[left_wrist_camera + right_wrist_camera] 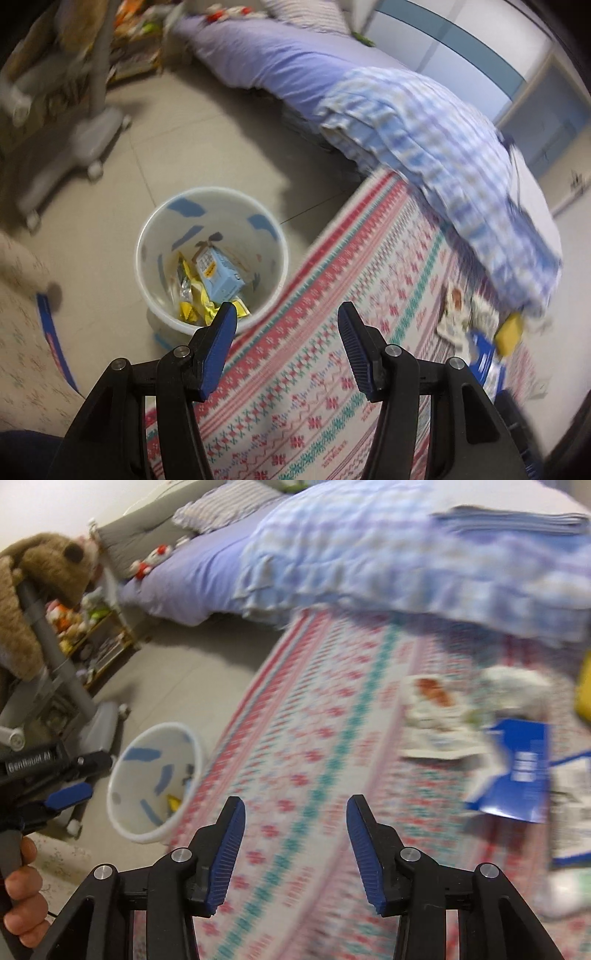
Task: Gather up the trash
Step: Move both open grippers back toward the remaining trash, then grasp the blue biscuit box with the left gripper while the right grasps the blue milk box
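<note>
Blur smears the litter (pixel 513 771) on the rug (pixel 314 738) at right; bin (pixel 212 258) contents partly hidden. Left gripper (pixel 288 317) and right gripper (pixel 295 808): jaws apart, empty.

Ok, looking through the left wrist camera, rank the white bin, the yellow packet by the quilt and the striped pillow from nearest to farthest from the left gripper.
1. White bin: on the floor just ahead-left of the left gripper, beside the rug.
2. Yellow packet: far right on the rug, under the checked quilt's edge.
3. Striped pillow: at the bed's far end, top of view.
</note>
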The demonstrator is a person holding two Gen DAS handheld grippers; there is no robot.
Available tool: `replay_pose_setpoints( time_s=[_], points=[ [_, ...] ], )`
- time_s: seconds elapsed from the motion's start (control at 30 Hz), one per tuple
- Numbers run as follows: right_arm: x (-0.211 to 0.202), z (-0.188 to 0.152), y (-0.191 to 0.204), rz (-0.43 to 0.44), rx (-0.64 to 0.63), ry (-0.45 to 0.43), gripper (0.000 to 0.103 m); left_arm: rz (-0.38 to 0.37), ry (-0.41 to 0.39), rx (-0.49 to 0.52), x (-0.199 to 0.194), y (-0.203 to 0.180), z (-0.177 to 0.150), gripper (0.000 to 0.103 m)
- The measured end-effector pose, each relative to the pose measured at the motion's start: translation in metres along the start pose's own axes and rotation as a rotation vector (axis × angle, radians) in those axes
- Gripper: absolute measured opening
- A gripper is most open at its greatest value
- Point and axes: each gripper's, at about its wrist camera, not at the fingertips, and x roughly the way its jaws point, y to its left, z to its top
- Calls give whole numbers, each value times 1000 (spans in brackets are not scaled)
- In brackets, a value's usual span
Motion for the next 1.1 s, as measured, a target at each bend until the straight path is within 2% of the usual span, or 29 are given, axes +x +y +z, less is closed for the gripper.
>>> replay_pose_setpoints(
  time_s=[0.07, 0.13, 0.2, 0.33, 0.43, 0.57, 0.73, 0.83, 0.97, 1.1],
  points=[
    [-17, 0, -19, -25, 11, -11, 51, 13, -31, 77, -9, -25, -12, 60],
    [-34, -1, -36, -59, 8, -17, 54, -6, -44, 148, -16, -50, -26, 60],
    [-50, -1, -58, -95, 12, -25, 58, -48, -20, 207, -17, -73, -38, 60],
    [-73, -4, -114, -145, 97, -45, 60, -112, 29, 322, -19, -121, -69, 61],
    [-74, -15, -145, -137, 174, -39, 60, -130, 45, 382, -16, -149, -85, 67],
    [-68, -23, -180, -48, 329, 16, 60, -131, 50, 440, -2, -186, -99, 67],
    [-70, -24, -191, -72, 377, 26, 60, -170, 84, 556, 24, -237, -111, 67],
    [-70, -24, -195, -71, 376, 30, 60, -157, 84, 597, 40, -259, -112, 67],
    [-69, -27, -208, -108, 405, 43, 60, -177, 149, 636, 69, -283, -117, 67],
    [-67, -27, -221, -95, 463, 48, 60, -129, 161, 674, 88, -293, -123, 67]
  ],
)
